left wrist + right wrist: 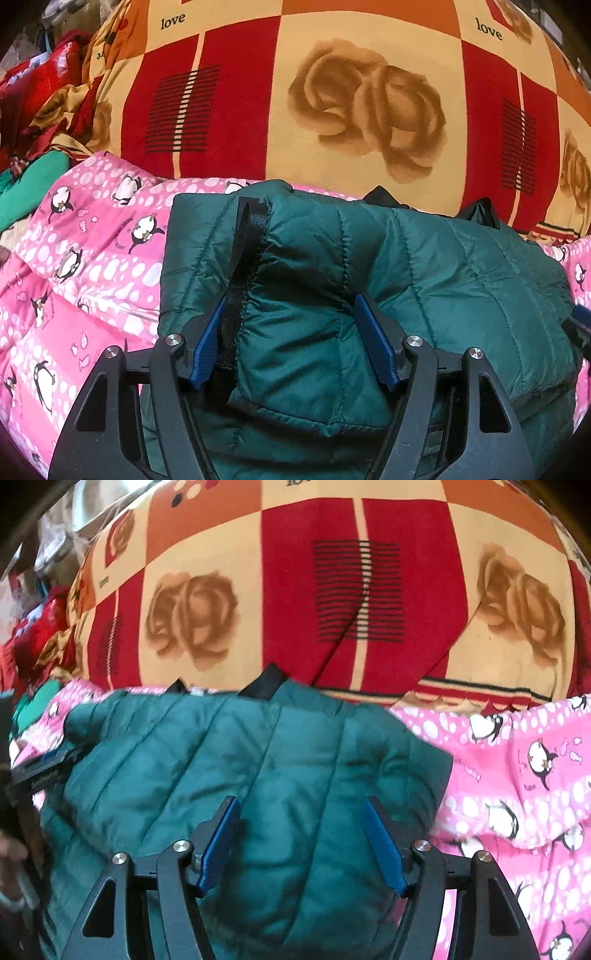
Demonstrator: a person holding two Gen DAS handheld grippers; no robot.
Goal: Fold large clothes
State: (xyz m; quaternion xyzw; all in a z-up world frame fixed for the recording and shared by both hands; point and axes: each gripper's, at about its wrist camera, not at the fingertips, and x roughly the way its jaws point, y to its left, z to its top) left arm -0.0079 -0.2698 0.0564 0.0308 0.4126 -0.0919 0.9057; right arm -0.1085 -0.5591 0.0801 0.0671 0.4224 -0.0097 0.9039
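A dark green quilted jacket (pixel 424 266) lies folded on a pink penguin-print quilt (pixel 92 266). My left gripper (pixel 291 314) is open, its blue pads on either side of a puffy fold of the jacket beside a black strap (pixel 243 258); they do not press it. In the right wrist view the jacket (pixel 221 753) fills the lower middle, on the quilt (pixel 517 775). My right gripper (pixel 303 812) is open over the jacket's right part, jaws wide apart. The left gripper's body (pixel 40 771) shows at the left edge.
A red, orange and cream rose-print bedsheet (pixel 332 92) covers the bed beyond the quilt. Crumpled red and green cloths (pixel 33 110) are heaped at the far left. The right gripper's tip (pixel 581 321) shows at the right edge of the left wrist view.
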